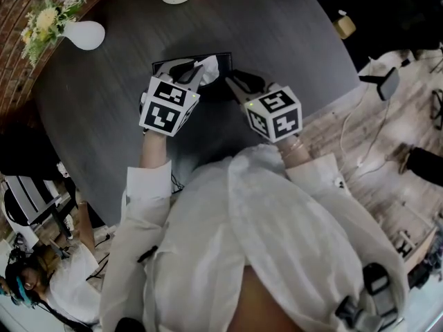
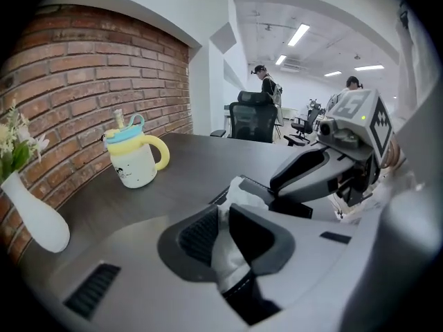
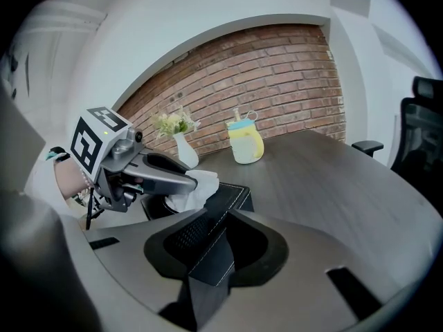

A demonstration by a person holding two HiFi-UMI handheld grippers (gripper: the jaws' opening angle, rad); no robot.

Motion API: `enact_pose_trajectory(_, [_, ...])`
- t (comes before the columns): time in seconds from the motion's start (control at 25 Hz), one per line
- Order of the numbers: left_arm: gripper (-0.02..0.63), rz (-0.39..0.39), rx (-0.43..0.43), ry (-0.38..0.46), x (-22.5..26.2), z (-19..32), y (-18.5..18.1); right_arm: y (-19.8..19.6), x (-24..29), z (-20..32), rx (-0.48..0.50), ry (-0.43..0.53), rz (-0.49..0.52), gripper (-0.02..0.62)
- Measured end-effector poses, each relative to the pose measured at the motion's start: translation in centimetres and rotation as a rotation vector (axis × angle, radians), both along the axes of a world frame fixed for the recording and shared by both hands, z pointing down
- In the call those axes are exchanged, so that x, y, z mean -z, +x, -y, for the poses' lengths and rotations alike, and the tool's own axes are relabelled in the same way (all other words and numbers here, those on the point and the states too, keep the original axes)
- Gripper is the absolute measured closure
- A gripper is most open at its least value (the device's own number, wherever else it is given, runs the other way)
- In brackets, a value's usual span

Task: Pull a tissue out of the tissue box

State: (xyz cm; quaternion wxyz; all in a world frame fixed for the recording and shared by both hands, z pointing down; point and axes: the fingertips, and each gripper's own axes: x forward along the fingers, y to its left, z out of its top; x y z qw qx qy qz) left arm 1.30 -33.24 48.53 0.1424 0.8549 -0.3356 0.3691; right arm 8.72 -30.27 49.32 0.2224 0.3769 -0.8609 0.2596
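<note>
- Pinching the tissue [image 2: 241, 194] right now: my left gripper [image 2: 223, 216] has its fingers clenched on the white sheet, which sticks up from the tissue box [image 3: 228, 194].
- On my right gripper [image 3: 223, 220], the fingers grasp the black box's stitched edge.
- Box sits on the dark bench [image 1: 291, 40]; yellow-handled cup [image 2: 137, 159] and white vase [image 2: 38, 220] stand well apart from it, by the brick wall [image 2: 104, 68].

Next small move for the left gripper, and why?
Probably lift the left gripper up and away from the tissue box: its jaws are shut on the white tissue poking out, and the right gripper clamps the box's edge to steady it.
</note>
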Motion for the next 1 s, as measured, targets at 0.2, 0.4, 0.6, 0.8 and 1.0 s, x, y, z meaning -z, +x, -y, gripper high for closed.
enact_pose_trajectory(0.2, [0.588,-0.027,-0.002,0.008,0.4,-0.3,0.3,0.0,0.0,0.0,-0.004,-0.002,0.013,0.517])
enact_pose_trajectory(0.4, [0.588,-0.07,0.034,0.028,1.2,-0.6,0.3,0.2,0.0,0.0,0.01,0.0,0.013,0.517])
enact_pose_trajectory(0.6, [0.589,-0.085,0.046,0.033,2.0,-1.0,-0.2,0.1,0.0,-0.1,0.013,-0.002,-0.001,0.517])
enact_pose_trajectory(0.8, [0.591,-0.093,0.048,0.066,3.0,-1.2,-0.2,0.0,-0.1,-0.2,0.028,0.011,-0.007,0.517])
enact_pose_trajectory(1.0, [0.591,-0.096,0.059,0.088,3.6,-1.4,-0.5,-0.1,0.0,-0.2,0.034,0.024,-0.02,0.517])
